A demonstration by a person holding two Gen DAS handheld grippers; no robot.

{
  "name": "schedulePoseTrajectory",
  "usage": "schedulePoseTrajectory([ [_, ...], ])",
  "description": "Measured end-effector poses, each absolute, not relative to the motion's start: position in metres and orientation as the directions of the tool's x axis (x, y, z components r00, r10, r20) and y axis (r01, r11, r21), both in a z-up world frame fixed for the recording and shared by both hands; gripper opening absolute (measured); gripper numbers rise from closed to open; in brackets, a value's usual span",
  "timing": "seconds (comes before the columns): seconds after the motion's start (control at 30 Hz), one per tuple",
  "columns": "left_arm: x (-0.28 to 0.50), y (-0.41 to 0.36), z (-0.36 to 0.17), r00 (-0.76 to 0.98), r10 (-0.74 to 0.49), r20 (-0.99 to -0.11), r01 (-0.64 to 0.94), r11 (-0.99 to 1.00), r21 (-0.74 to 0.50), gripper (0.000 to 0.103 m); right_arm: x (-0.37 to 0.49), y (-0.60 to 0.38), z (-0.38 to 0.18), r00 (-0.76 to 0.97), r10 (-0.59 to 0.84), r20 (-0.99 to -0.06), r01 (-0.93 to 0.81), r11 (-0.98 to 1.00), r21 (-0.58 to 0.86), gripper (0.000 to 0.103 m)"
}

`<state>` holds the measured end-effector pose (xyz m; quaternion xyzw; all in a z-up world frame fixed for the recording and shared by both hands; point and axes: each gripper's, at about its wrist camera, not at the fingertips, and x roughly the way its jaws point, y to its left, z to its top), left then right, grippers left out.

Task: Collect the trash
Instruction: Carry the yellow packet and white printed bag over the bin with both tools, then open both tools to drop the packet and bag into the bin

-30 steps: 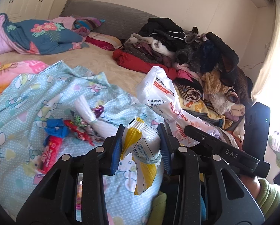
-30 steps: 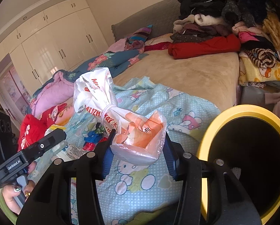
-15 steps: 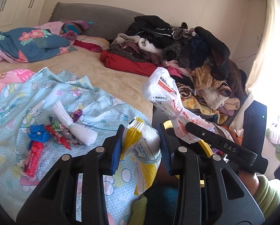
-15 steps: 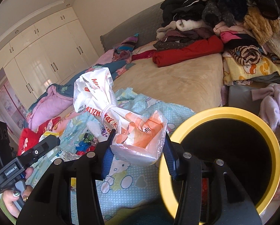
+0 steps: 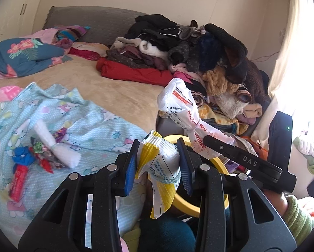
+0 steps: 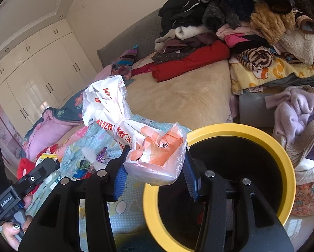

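My left gripper [image 5: 158, 168] is shut on a yellow and white wrapper [image 5: 161, 163], held over the bed's edge just left of the yellow-rimmed bin [image 5: 216, 163]. My right gripper [image 6: 155, 174] is shut on a tied white and orange plastic bag [image 6: 148, 147], held at the left rim of the bin [image 6: 241, 130], whose inside is dark. The bag also shows in the left wrist view [image 5: 184, 113]. More trash lies on the Hello Kitty blanket [image 5: 98, 126]: a white tied roll [image 5: 56, 145], a red wrapper [image 5: 18, 182] and small coloured wrappers [image 5: 39, 153].
A tall pile of clothes [image 5: 199, 56] covers the right side of the bed, with more laundry [image 6: 297, 109] behind the bin. A folded red garment [image 5: 135, 71], floral quilt [image 5: 24, 58] and grey headboard [image 5: 98, 23] lie beyond. White wardrobes [image 6: 41, 67] line the far wall.
Both grippers have swung right, off the blanket and toward the bin. The bin now fills more of the right wrist view and shows in the left wrist view. Both still hold their trash.
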<state>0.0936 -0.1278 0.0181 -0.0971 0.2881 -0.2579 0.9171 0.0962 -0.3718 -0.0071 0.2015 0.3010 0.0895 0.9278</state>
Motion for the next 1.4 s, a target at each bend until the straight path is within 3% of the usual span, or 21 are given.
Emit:
schedulePoseTrajectory([
  [0.73,0.1,-0.202,0.011,0.637,-0.596,-0.49,0.497,0.803,-0.329,0.029,0.088,-0.44,-0.032,0.78,0.178,-0.6,0.111,0.904,0.413,0.046],
  [1.4,0.133,-0.247,-0.036,0.575,-0.589,-0.568,0.495,0.803,-0.333,0.029,0.096,-0.473,-0.085,0.667,0.173,-0.725,0.22,0.883,0.414,0.047],
])
